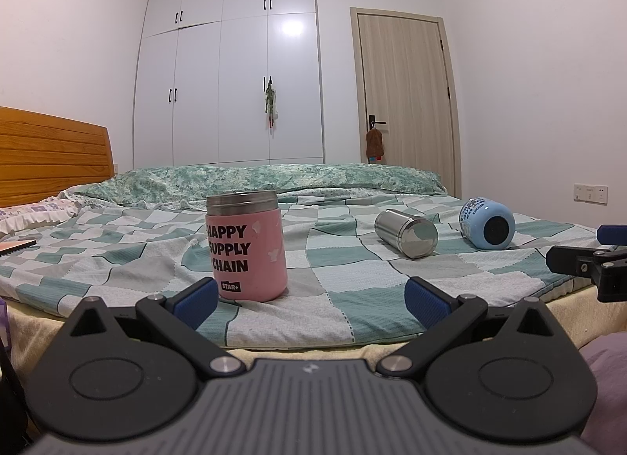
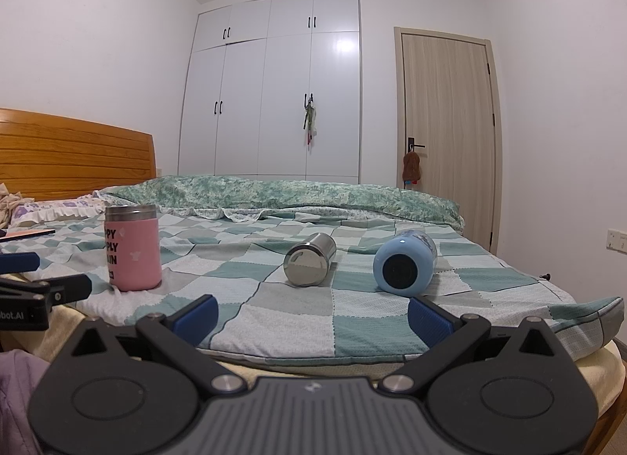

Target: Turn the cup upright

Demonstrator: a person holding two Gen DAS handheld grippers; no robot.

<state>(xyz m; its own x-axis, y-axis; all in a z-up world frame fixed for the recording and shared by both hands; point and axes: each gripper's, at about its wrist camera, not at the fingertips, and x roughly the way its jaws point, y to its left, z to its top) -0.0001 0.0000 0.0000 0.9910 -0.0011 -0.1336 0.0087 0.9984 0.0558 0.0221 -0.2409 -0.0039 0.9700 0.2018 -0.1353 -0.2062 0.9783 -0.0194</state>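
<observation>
A pink cup [image 1: 247, 245] with black lettering and a steel rim stands upright on the checked bedspread; it also shows in the right wrist view [image 2: 133, 247]. A steel cup [image 1: 406, 233] lies on its side, base toward me, also in the right wrist view [image 2: 309, 264]. A light blue cup [image 1: 488, 223] lies on its side further right, also in the right wrist view [image 2: 405, 262]. My left gripper [image 1: 311, 300] is open and empty at the bed's near edge, just in front of the pink cup. My right gripper [image 2: 311, 314] is open and empty, in front of the steel and blue cups.
The checked bedspread [image 1: 352, 310] covers the bed. A green patterned quilt [image 1: 274, 179] lies along the far side. A wooden headboard [image 1: 51, 153] is at left. A white wardrobe [image 1: 231, 75] and a door [image 1: 407, 94] stand behind.
</observation>
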